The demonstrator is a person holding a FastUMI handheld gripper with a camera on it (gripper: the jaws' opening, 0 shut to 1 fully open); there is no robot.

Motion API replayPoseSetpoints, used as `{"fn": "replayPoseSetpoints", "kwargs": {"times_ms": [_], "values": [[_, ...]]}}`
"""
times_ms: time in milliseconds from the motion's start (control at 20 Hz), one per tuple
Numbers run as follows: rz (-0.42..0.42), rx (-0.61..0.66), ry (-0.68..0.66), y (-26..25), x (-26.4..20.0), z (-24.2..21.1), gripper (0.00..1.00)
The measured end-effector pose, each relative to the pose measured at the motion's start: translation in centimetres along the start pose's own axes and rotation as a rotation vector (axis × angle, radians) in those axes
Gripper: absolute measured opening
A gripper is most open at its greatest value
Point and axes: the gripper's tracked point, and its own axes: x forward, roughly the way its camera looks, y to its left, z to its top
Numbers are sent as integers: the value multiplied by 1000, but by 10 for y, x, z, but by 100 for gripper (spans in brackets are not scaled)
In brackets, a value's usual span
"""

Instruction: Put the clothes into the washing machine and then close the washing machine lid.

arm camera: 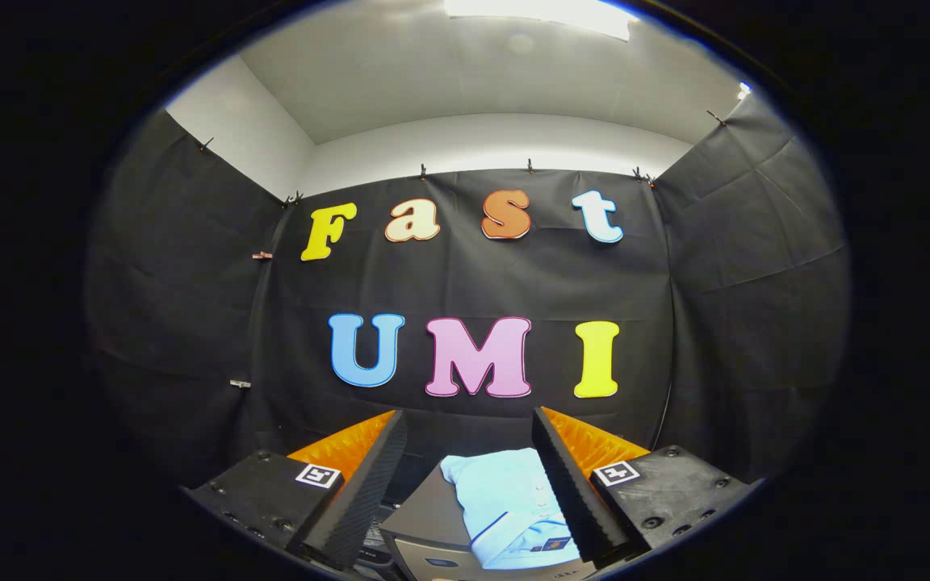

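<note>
While the gripper (469,492) hangs wide open and empty above the folded light-blue garment (505,504), lower squarely and pinch a thick fold.

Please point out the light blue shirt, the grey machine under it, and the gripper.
shirt (505,500), gripper view, middle of the folded cloth.
machine (425,516), gripper view, bare grey top beside the shirt.
gripper (469,484), gripper view, midway between the open fingers.
</note>
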Motion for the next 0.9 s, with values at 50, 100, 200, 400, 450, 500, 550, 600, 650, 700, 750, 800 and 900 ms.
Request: {"fn": "replayPoseSetpoints", "kwargs": {"times_ms": [50,100,200,400,450,500,550,600,650,700,750,800,900], "values": [[-1,3,2,-1,3,-1,98],[1,8,3,-1,5,-1,98],[-8,11,5,-6,11,1,98],[-32,8,-3,-19,27,8,98],[-38,2,0,-24,31,10,98],[-44,-4,9,-27,36,10,98],[-46,-10,19,-29,42,10,98],[-49,-15,27,-32,47,11,98],[-53,-17,37,-35,55,11,98],[-58,-18,48,-39,63,10,98],[-63,-17,64,-43,71,8,98],[-67,-15,82,-46,79,5,97],[-79,-6,126,-55,96,-2,98]]}}
